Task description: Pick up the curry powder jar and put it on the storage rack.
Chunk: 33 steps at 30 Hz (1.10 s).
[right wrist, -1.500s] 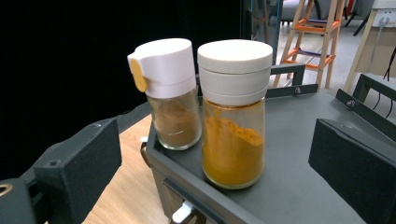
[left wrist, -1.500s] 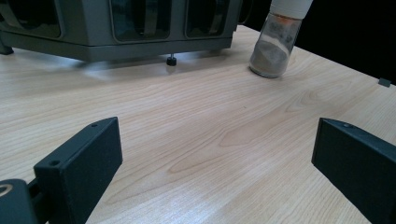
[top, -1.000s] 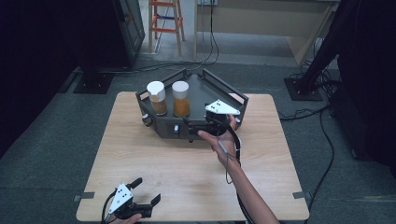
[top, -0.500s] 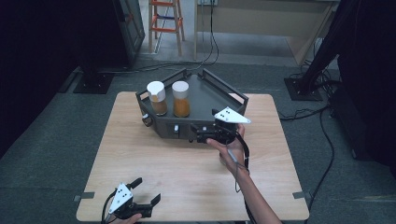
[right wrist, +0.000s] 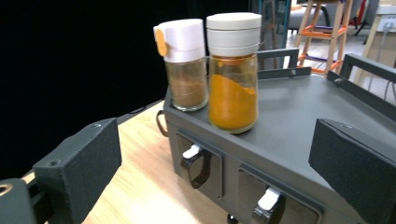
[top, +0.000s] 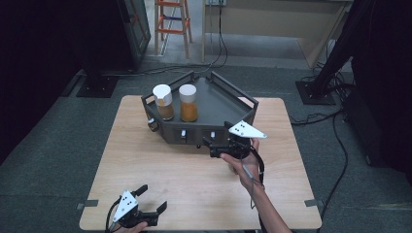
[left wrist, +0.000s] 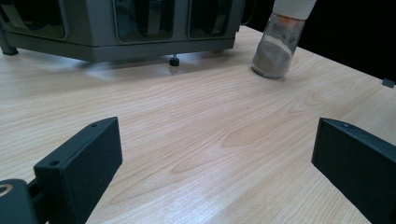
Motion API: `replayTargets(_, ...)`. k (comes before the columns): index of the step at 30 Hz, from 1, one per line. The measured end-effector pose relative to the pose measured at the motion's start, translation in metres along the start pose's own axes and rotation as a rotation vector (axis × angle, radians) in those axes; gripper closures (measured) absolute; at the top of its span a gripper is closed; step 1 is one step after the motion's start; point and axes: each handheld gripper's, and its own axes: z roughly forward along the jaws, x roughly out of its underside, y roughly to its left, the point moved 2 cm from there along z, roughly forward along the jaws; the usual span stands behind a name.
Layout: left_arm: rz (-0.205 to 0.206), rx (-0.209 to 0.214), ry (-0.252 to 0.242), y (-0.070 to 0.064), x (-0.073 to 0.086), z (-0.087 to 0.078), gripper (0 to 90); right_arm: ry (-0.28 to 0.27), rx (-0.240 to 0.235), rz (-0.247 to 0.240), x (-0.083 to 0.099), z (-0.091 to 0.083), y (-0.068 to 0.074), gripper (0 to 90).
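The right gripper [top: 206,144] hangs with jaws wide apart and empty at the front of the dark rack [top: 221,99], facing its drawer handles [right wrist: 196,163]. On top stand an orange spice jar [right wrist: 232,70] and a brown one [right wrist: 184,63], just beside each other. The left gripper [top: 150,201], also spread, rests near the table's [top: 160,165] front edge.

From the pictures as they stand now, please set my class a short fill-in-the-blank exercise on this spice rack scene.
1. The jar of orange powder stands on ____ of the grey rack.
2. The right gripper has its jaws ____.
3. The brown spice jar has a white cap with an ____ tab.
4. The left gripper hangs over the ____ table.

Missing words: top; open; orange; wooden
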Motion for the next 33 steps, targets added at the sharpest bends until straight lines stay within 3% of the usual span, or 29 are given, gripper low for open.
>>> replayTargets(33, -0.005, -0.004, -0.008, 0.002, 0.001, 0.0, 1.6, 0.013, -0.138, -0.023, 0.051, -0.026, 0.024, 2.3)
